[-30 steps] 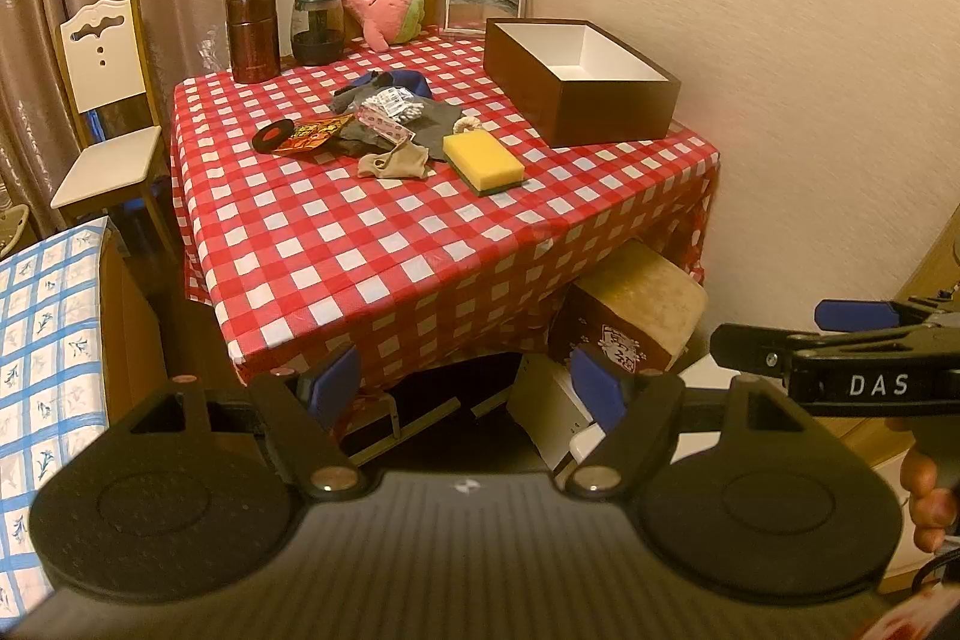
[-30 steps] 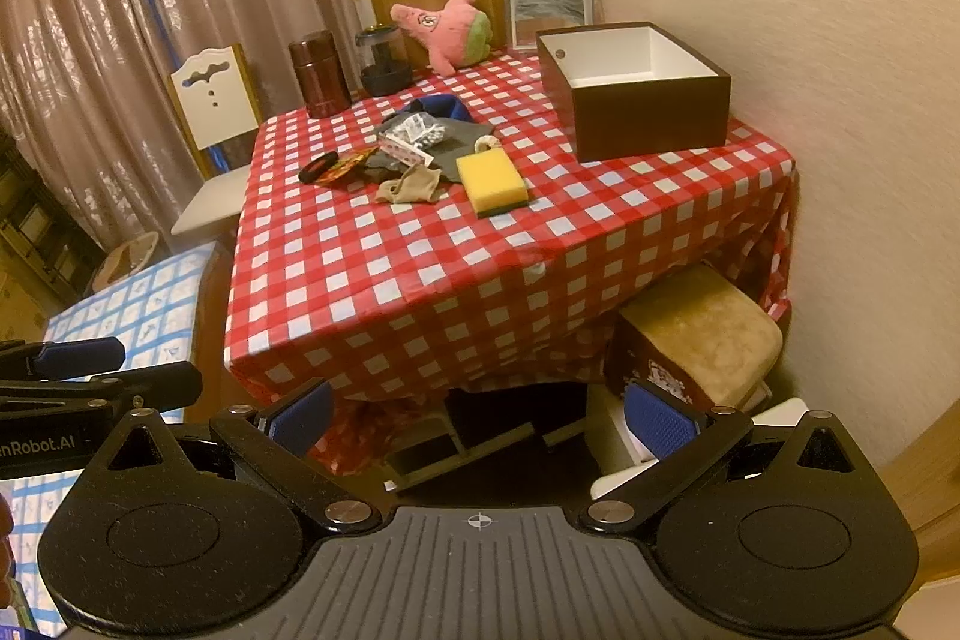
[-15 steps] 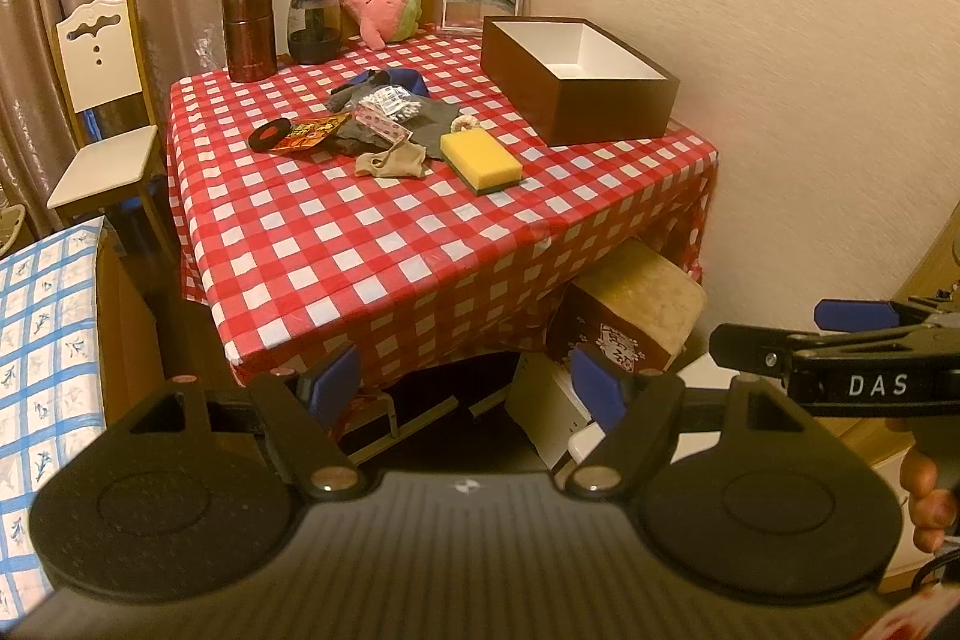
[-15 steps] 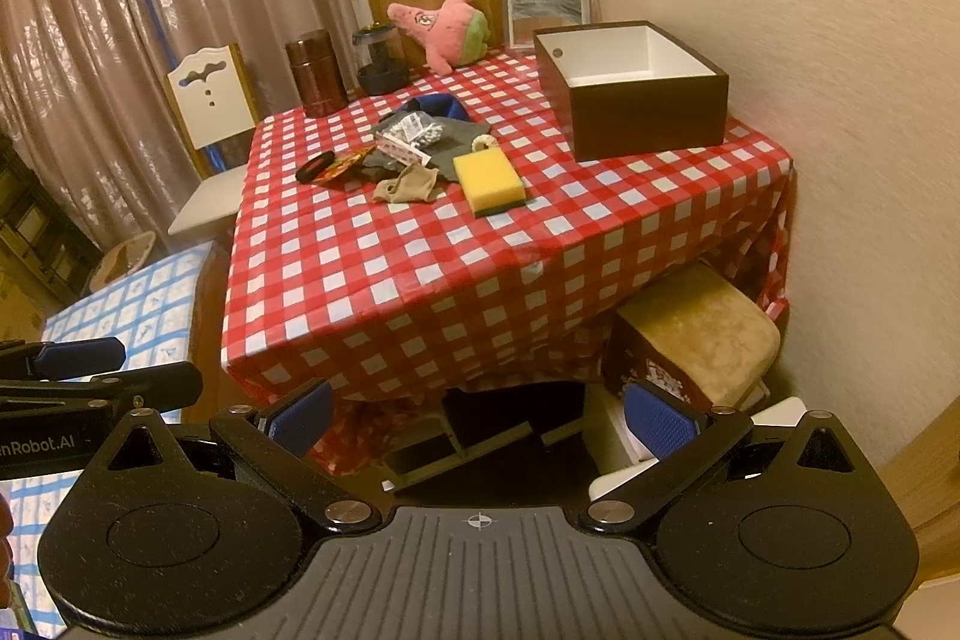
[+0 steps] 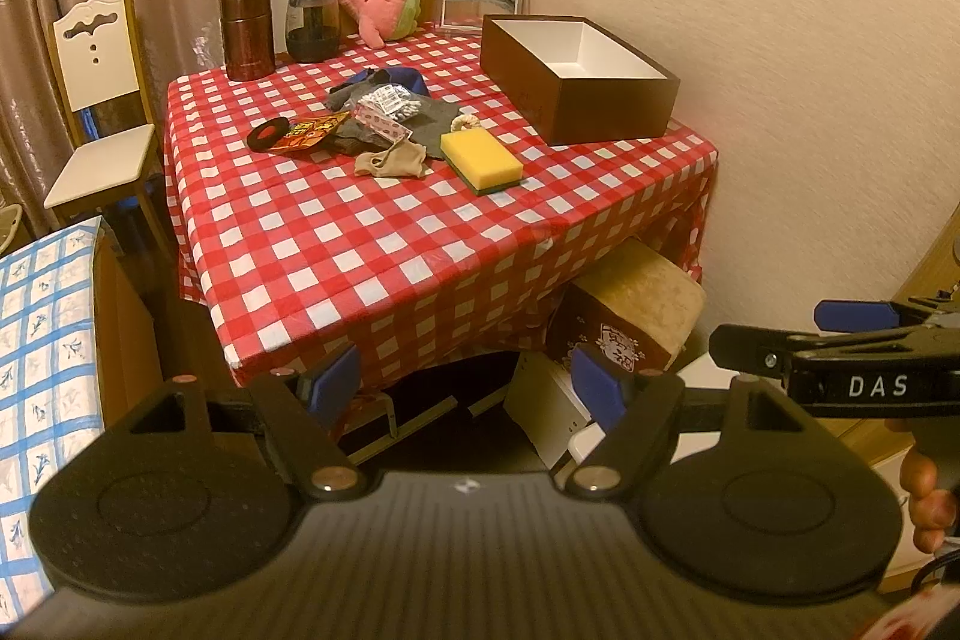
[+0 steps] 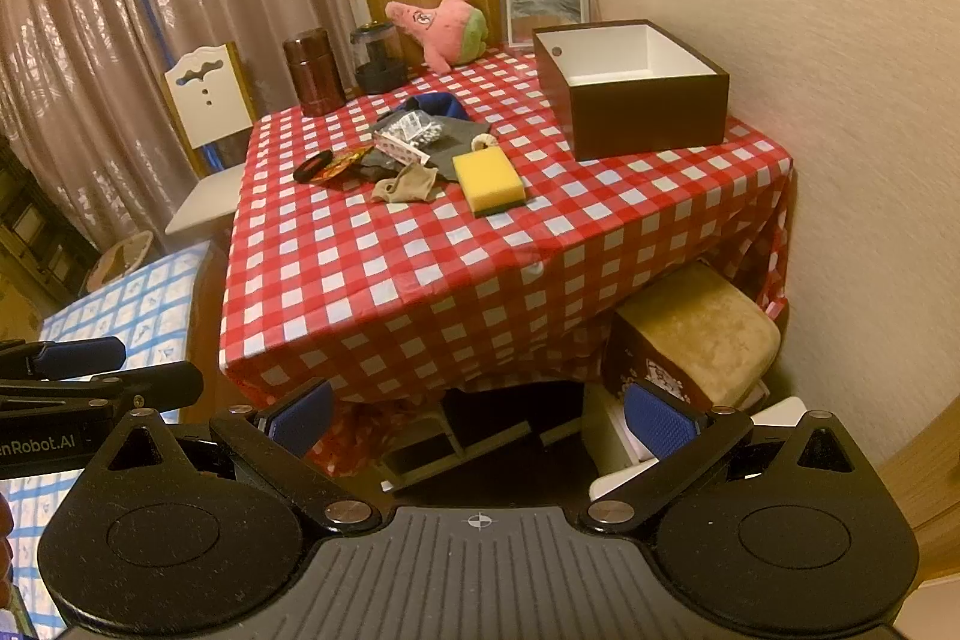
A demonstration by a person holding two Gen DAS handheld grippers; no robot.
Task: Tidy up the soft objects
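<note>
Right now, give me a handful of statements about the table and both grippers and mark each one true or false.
1. The brown box is empty. True.
2. The yellow sponge sits inside the box. False: it lies on the checked tablecloth, apart from the box.
3. The left gripper is shut on a sock. False: it is open, holds nothing, and is short of the table.
4. The pink plush toy lies at the far side of the table. True.
5. The right gripper is open and holds nothing. True.
</note>
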